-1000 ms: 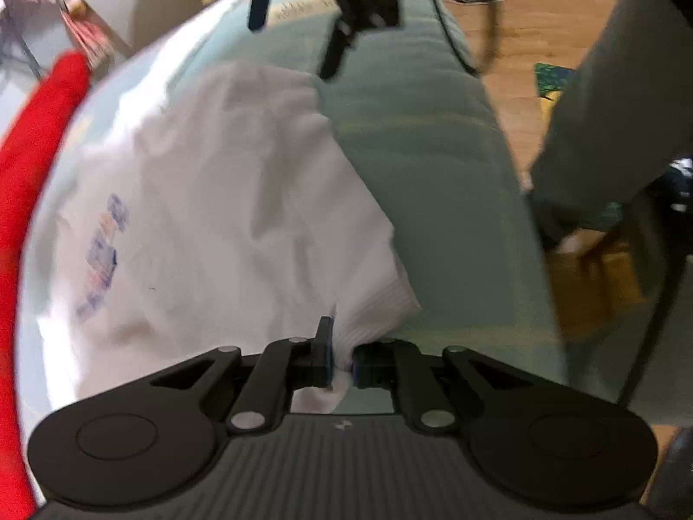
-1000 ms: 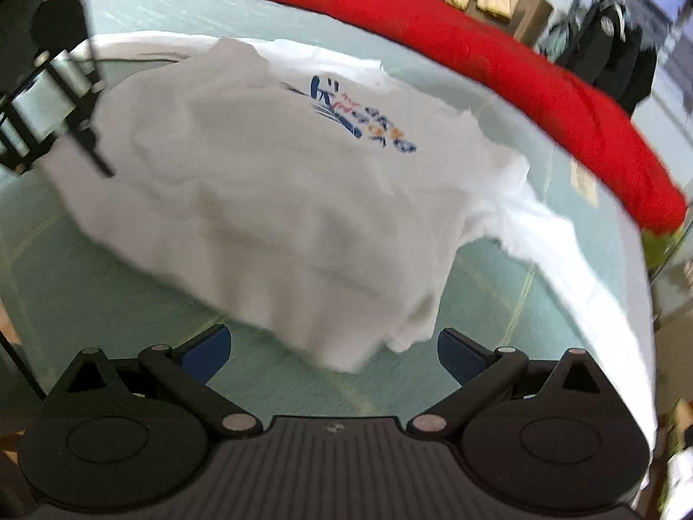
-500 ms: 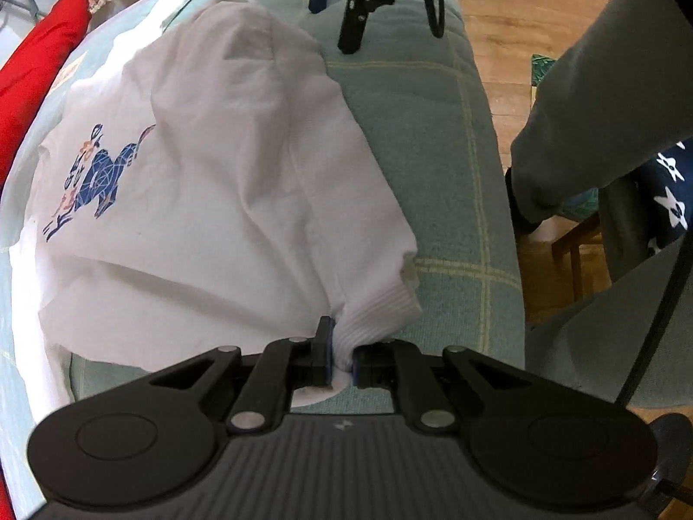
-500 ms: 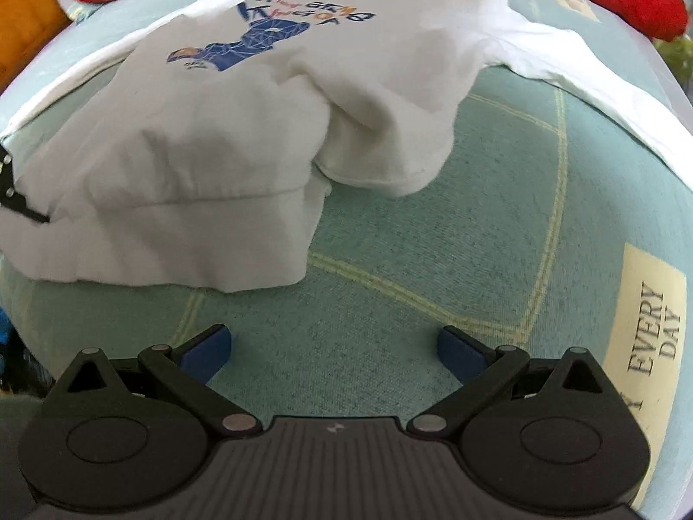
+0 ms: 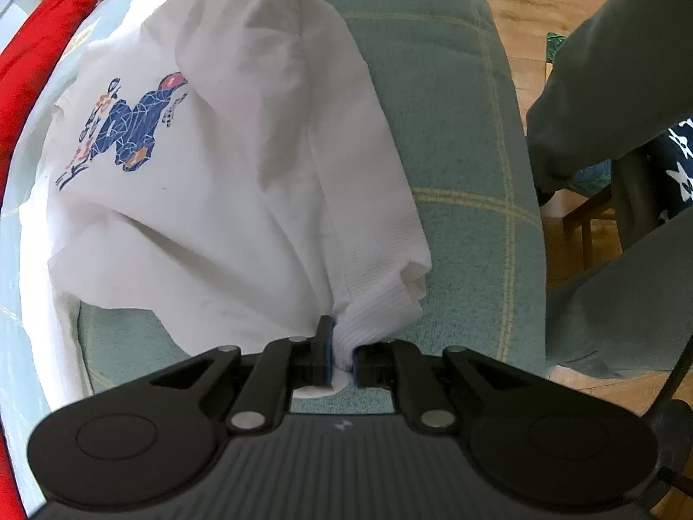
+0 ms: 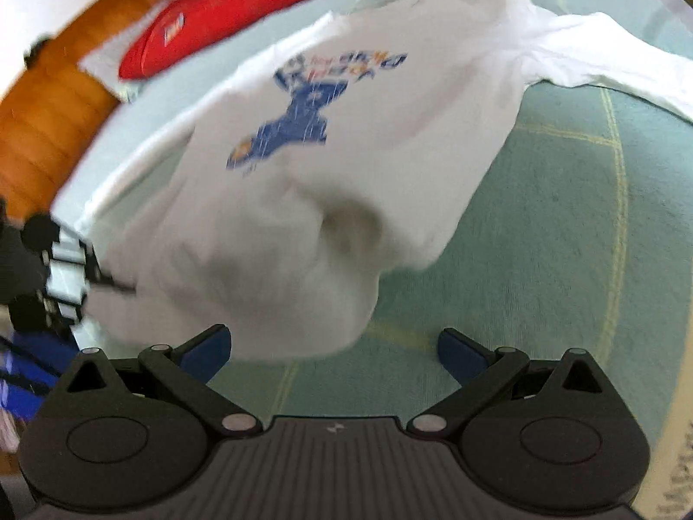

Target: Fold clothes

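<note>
On green bedspread point(image 5: 454, 138), left claw point(image 5: 342, 357) pinching white T-shirt point(image 5: 242, 164) cuff, right claw point(image 6: 333, 353) spread, seemingly empty.

the shirt point(image 5: 242, 199) is lying bunched on the bed cover point(image 5: 450, 138), which is serving as the landmark here. the left gripper point(image 5: 342, 353) is sitting at the cover's near edge, its jaws meeting on the shirt's ribbed cuff point(image 5: 377, 307). the long cushion point(image 5: 39, 56) is lying along the cover's far side, beyond the shirt. the right gripper point(image 6: 333, 349) is hovering over the cover, just short of the shirt's hanging fold point(image 6: 303, 294), not touching it. a person's leg point(image 5: 606, 65) is standing off the cover's edge.
</note>
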Demonstrator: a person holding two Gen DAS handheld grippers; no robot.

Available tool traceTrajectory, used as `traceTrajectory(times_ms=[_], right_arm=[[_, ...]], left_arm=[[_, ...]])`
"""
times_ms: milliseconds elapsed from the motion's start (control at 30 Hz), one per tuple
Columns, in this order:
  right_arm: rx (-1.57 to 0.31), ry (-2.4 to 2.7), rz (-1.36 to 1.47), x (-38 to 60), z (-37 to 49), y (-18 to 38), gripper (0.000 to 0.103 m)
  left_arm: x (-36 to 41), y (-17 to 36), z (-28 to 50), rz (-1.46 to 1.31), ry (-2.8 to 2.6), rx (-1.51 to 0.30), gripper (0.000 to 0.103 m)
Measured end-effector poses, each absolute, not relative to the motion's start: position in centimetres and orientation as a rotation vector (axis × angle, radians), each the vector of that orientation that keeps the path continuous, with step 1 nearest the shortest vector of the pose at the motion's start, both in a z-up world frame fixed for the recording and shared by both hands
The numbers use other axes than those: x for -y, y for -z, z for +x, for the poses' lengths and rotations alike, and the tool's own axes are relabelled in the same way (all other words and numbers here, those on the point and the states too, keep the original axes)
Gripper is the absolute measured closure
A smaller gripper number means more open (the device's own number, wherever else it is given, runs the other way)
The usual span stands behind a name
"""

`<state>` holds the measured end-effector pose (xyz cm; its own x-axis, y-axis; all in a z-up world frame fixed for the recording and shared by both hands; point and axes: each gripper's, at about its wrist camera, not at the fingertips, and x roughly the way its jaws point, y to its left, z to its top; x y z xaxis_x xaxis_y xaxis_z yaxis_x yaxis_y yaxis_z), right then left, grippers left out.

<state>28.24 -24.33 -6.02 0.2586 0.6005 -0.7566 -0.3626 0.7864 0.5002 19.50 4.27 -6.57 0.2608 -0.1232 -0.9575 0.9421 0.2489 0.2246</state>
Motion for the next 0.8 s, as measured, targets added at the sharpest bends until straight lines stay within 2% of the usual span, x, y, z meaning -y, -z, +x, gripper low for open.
traceTrajectory(times_ms=[233,533,800], right_arm=[[-0.997,-0.717,0.404,25.6,31.6,6.7,0.000],[-1.094,-1.106,0.519,24.5,31.5,2.2,0.000],[-1.180,-1.011,0.448,26.3,30.9,3.5,0.000]], left_arm=[[-4.3,6.6,19.9,1.016,0.927,-1.045,0.097],[-4.3,6.8,19.9,1.024,0.931,-1.046,0.097],[-4.4,7.0,20.0,1.027,0.929,-1.046,0.096]])
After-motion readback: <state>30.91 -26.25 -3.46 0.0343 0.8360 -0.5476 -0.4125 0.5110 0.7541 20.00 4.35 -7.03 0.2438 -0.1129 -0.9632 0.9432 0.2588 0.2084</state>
